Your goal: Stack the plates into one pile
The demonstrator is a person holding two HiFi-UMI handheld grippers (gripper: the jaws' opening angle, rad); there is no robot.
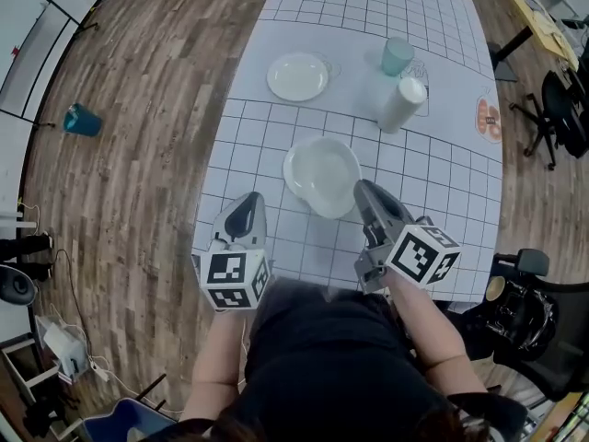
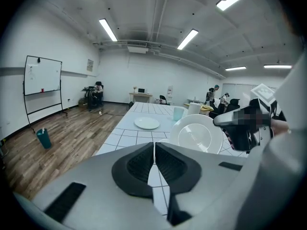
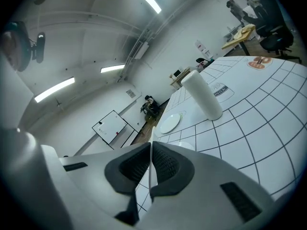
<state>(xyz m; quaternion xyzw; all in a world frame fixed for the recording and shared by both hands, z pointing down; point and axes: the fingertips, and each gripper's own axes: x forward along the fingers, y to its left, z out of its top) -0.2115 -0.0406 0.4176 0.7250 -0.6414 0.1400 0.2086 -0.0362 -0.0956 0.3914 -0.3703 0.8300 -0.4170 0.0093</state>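
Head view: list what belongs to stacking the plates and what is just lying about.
For the job:
near plate, gripped by the right gripper
far plate
left gripper, shut and empty

Lying about:
green cup
white roll
blue cup on the floor

Smooth, glossy white finish on near plate (image 1: 322,175) and far plate (image 1: 298,76). The table (image 1: 442,155) has a matt, smooth covering; the floor (image 1: 147,155) is wood planking.
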